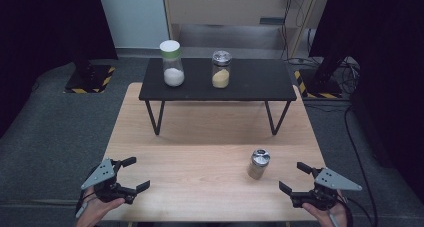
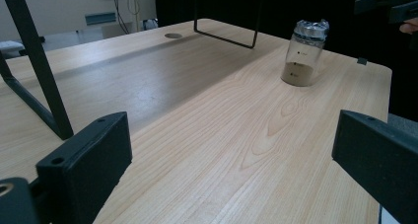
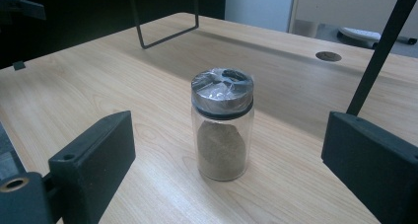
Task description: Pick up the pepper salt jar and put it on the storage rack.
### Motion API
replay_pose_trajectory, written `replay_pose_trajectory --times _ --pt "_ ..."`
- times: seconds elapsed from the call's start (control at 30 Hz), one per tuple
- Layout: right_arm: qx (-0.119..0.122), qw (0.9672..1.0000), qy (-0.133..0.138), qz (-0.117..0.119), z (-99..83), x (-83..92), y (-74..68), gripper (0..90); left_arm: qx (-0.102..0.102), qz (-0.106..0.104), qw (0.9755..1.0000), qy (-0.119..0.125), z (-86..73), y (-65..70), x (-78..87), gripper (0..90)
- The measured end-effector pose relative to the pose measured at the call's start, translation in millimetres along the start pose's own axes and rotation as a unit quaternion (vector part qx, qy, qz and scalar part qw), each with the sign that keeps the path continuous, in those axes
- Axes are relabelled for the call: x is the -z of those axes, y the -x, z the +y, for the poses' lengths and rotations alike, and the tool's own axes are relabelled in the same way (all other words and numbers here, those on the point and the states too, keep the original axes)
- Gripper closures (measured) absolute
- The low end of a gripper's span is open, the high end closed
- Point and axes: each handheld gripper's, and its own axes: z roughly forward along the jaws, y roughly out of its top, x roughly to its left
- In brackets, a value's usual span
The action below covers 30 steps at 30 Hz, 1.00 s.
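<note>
At the near edge of the desk [image 1: 210, 197] the left hand-held gripper [image 1: 131, 175] rests at the left corner, its jaws spread wide with nothing between them; the right hand-held gripper [image 1: 294, 178] sits at the right corner, its jaws likewise wide apart and empty; just beyond the right one, a little toward the middle, a small glass jar [image 1: 258, 164] with a silver lid stands upright on the wood, holding brown powder in its lower part; in the right gripper view that jar [image 3: 222, 125] stands ahead between the two jaws, touching neither; farther back a low black shelf [image 1: 260, 82] on wire legs carries a green-lidded jar [image 1: 172, 63] of white powder and, beside it, a silver-lidded jar [image 1: 221, 69] of yellow powder.
</note>
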Motion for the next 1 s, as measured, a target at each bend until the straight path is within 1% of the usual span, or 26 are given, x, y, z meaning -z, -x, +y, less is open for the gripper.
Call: replay_pose_trajectory --times 0.2,0.27,0.33,0.5,0.57,0.73,1.0 --pt "-0.001 1.0000 0.003 -0.004 1.1 1.3 -1.3 6.5 0.001 0.002 1.0000 -0.001 0.0 0.7 0.7 0.3" --pt "-0.004 1.0000 0.002 -0.001 1.5 1.3 -0.4 6.5 0.002 0.002 1.0000 -0.001 0.3 0.7 0.8 0.3" --pt "-0.004 1.0000 0.001 -0.004 2.3 1.5 -1.9 6.4 0.002 0.001 1.0000 -0.001 0.1 0.5 0.4 0.3" --pt "-0.009 0.9999 0.008 -0.007 6.1 5.4 -2.2 6.4 0.003 0.002 1.0000 -0.001 0.0 0.4 0.3 0.4" --pt "-0.013 0.9998 0.010 -0.007 8.9 7.3 -1.3 6.2 0.003 0.003 1.0000 -0.001 0.0 0.4 0.7 0.4" --pt "-0.009 0.9998 0.011 -0.012 17.1 11.4 -1.7 6.1 0.004 0.003 1.0000 0.000 -0.1 0.3 0.8 0.3" --pt "-0.008 0.9998 0.006 -0.015 29.4 16.4 1.6 5.7 0.005 0.004 1.0000 0.000 -0.3 0.4 0.9 0.3"
